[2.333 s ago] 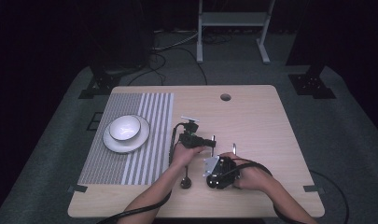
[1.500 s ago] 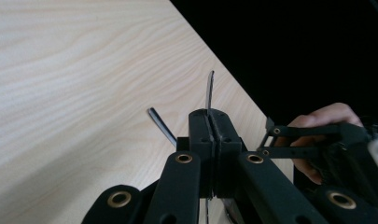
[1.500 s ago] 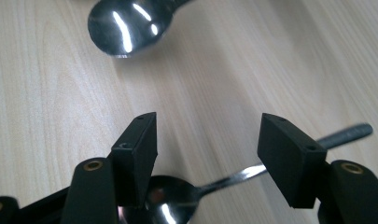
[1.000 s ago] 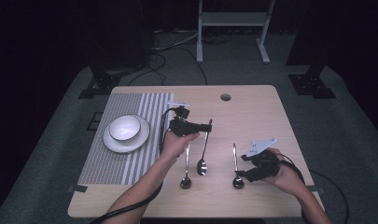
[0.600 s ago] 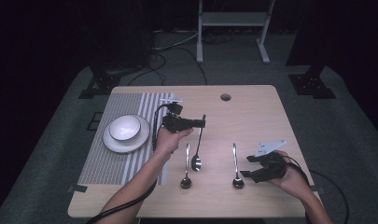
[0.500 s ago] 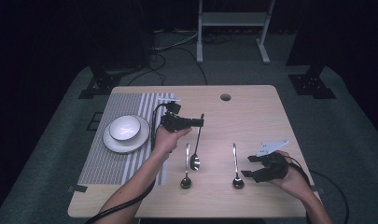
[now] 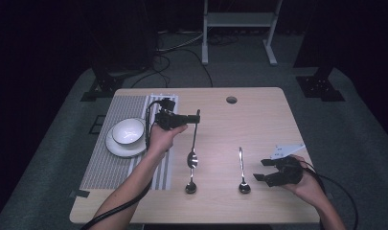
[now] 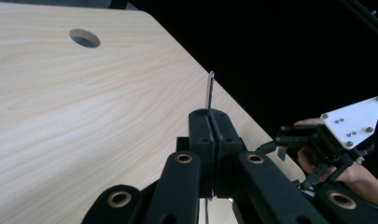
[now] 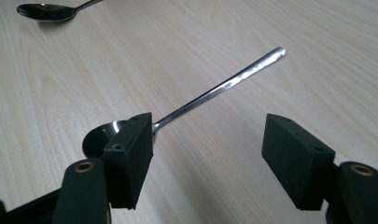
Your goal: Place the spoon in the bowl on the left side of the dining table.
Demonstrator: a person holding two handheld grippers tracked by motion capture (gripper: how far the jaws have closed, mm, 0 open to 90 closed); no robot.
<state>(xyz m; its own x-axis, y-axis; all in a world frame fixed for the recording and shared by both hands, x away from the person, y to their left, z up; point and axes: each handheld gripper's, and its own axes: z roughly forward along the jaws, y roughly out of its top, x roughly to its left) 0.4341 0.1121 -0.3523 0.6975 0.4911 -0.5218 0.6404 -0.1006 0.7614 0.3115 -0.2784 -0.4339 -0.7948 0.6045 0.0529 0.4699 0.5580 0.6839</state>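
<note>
The left claw (image 7: 197, 116) is clenched on the handle of a slim shiny metal spoon (image 7: 193, 143), lifted above the pale wooden counter (image 7: 258, 120), bowl hanging down. Keep the grip firm and carry it steadily. The right claw (image 7: 259, 169), its jaws just opening, stands released beside another metal spoon (image 7: 241, 168) lying flat.

L gripper (image 7: 197, 116) w/ spoon (image 7: 193, 143) aloft, R gripper (image 7: 262, 169) beside second spoon (image 7: 241, 171)
</note>
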